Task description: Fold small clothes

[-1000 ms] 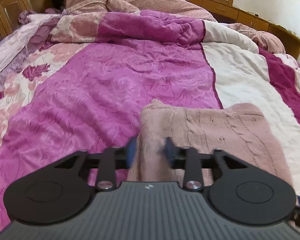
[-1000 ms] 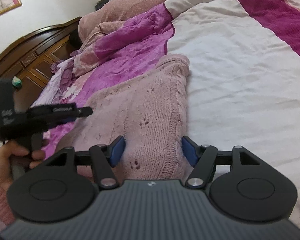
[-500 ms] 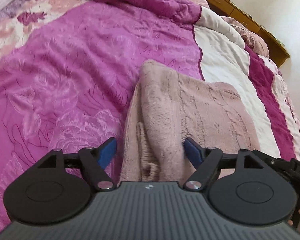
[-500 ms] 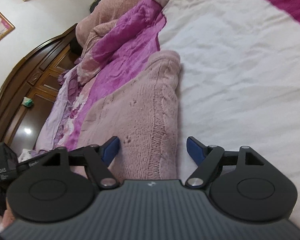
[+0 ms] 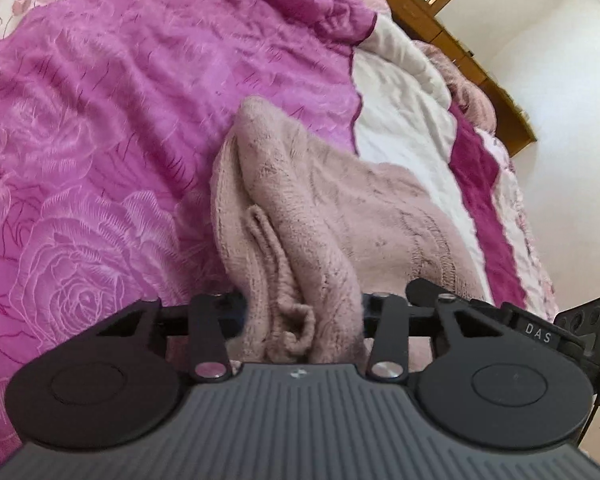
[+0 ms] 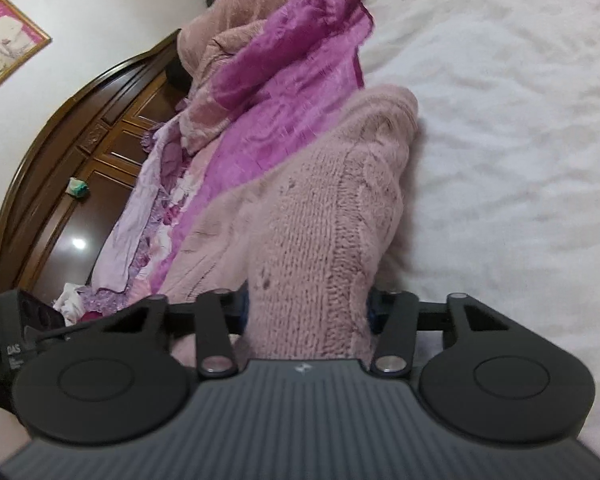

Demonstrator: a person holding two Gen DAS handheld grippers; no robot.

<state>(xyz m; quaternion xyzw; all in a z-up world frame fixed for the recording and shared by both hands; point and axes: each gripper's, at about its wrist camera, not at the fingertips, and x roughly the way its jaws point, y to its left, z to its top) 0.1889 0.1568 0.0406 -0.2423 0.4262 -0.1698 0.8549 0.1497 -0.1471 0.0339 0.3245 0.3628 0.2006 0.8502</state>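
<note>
while the pink knit sweater (image 5: pixel 320 216) lies mid-frame on the quilt (image 5: pixel 100 128), left gripper (image 5: pixel 302 312) & right gripper (image 6: pixel 306 312) each clench a bunched edge

Dusty pink knit on a magenta and cream quilt

The sweater (image 5: pixel 300 216) is pale dusty pink with cable-knit ribs. Left of the sweater, the quilt (image 5: pixel 100 128) is bright magenta with embossed rose outlines; right of it run a cream band and a darker wine-red stripe. The headboard (image 6: pixel 60 152) is dark brown wood. Each hand-held gripper (image 5: pixel 300 314) is black and ribbed grey.
</note>
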